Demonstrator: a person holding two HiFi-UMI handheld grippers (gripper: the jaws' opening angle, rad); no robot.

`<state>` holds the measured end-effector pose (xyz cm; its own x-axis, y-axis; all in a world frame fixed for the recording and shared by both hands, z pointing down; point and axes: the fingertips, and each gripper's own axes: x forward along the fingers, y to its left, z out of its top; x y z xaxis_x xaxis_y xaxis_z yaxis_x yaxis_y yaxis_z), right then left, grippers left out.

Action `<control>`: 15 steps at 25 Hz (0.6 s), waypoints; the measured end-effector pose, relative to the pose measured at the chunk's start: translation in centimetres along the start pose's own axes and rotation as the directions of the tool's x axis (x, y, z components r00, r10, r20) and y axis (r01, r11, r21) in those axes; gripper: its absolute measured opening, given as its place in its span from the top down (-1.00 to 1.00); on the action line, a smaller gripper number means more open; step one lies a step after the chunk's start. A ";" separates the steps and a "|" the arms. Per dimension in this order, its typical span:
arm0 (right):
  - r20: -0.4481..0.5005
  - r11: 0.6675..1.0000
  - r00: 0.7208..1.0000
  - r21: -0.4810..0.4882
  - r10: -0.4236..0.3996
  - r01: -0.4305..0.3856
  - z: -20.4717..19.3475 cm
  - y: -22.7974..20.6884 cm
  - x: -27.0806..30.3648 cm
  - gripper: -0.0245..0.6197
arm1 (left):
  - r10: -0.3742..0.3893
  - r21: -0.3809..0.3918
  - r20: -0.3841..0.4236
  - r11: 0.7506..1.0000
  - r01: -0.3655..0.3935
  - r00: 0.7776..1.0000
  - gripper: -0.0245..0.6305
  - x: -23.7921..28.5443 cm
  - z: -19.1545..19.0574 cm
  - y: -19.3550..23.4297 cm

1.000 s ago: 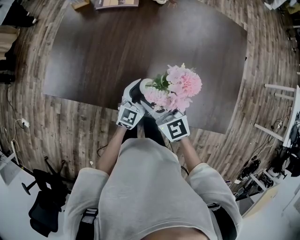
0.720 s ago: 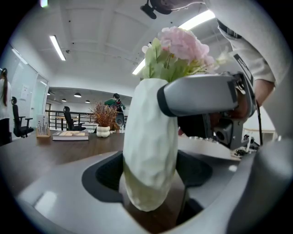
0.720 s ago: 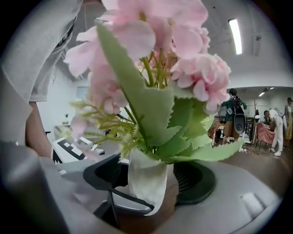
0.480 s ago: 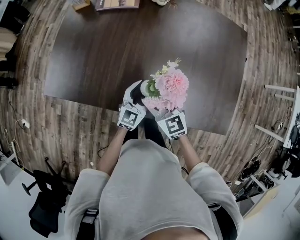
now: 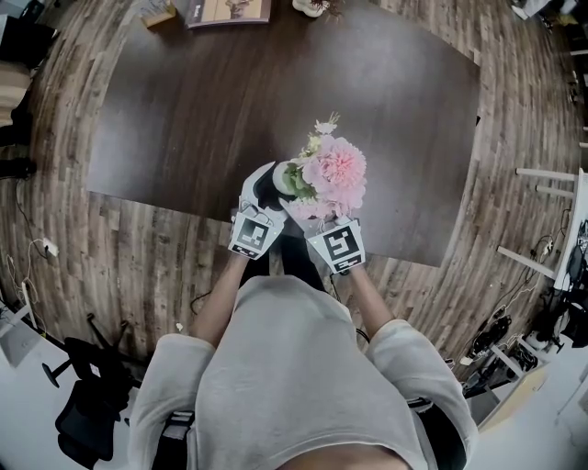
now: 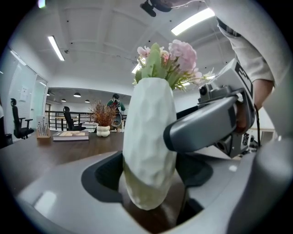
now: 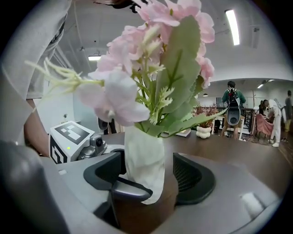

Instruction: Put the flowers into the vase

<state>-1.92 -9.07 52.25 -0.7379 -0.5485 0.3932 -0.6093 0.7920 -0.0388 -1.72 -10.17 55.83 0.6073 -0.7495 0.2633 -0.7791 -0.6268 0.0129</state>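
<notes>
A white faceted vase [image 6: 149, 137] stands near the front edge of the dark table [image 5: 184, 110]. Pink flowers [image 5: 335, 170] with green leaves stand upright in its mouth. My left gripper [image 6: 151, 183] is shut on the vase's lower body, with both pads against its sides. My right gripper [image 7: 146, 183] is open, its jaws flanking the vase [image 7: 144, 155] with a gap on the right side. The flowers [image 7: 155, 68] rise above it. One grey finger of the right gripper [image 6: 206, 128] crosses beside the vase in the left gripper view.
A book [image 5: 230, 9] and a small pot of dried plants [image 6: 103, 123] sit at the table's far edge. Wooden floor surrounds the table. People stand in the background of the right gripper view.
The flowers swung from leaning right to standing upright in the vase. The right gripper moved slightly left with them. The left gripper stayed at the vase.
</notes>
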 end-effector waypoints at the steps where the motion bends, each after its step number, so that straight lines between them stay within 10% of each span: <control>1: -0.002 1.000 1.000 0.002 0.001 -0.001 -0.1 0.0 0.0 -0.19 | 0.001 -0.001 -0.004 1.000 -0.001 1.000 -0.16 0.0 -0.1 0.0; 15: -0.014 1.000 1.000 0.019 0.018 -0.018 -1.0 0.3 -0.2 -0.23 | 0.062 -0.019 -0.039 0.998 -0.063 0.997 -0.16 -2.0 -1.6 0.1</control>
<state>-1.63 -8.43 53.07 -0.7447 -0.5302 0.4053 -0.6016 0.7963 -0.0636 -3.27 -8.41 56.81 0.5513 -0.7780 0.3012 -0.8185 -0.5744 0.0145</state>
